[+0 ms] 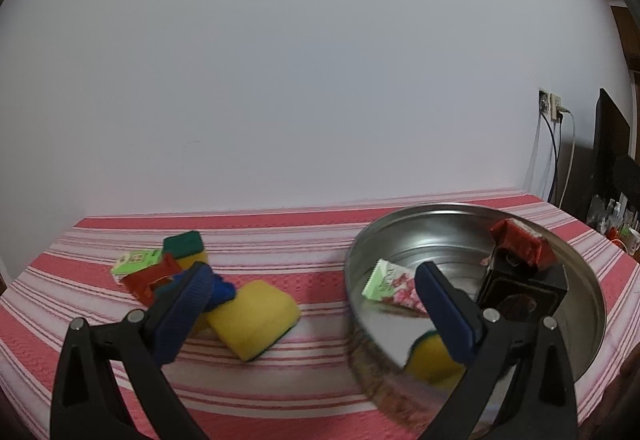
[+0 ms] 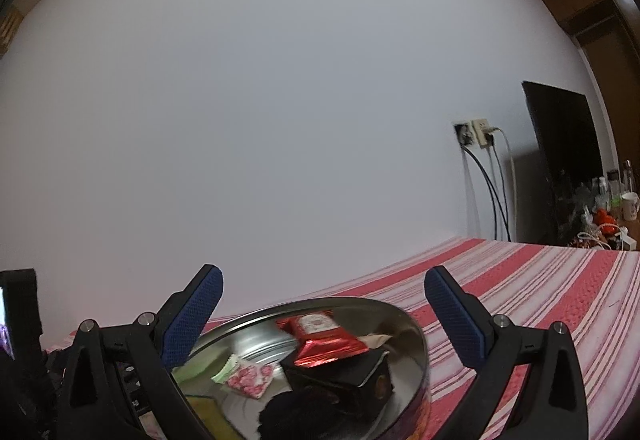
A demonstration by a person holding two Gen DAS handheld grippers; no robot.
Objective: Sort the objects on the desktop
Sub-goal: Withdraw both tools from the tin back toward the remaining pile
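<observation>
Left gripper (image 1: 314,290), right gripper (image 2: 323,306): jaws wide, empty. Left view only: yellow sponge (image 1: 255,318), blurred small packets on striped cloth (image 1: 312,240) beside metal basin (image 1: 584,280).

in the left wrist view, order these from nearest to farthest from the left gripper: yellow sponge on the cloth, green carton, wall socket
1. yellow sponge, on the cloth between the fingers of the left gripper
2. green carton, farther back on the left
3. wall socket, on the far right wall

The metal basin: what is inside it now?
Inside the metal basin lie a red packet on top of a black box, a pink-and-green sachet and a yellow sponge. The left gripper covers part of the basin's floor.
</observation>
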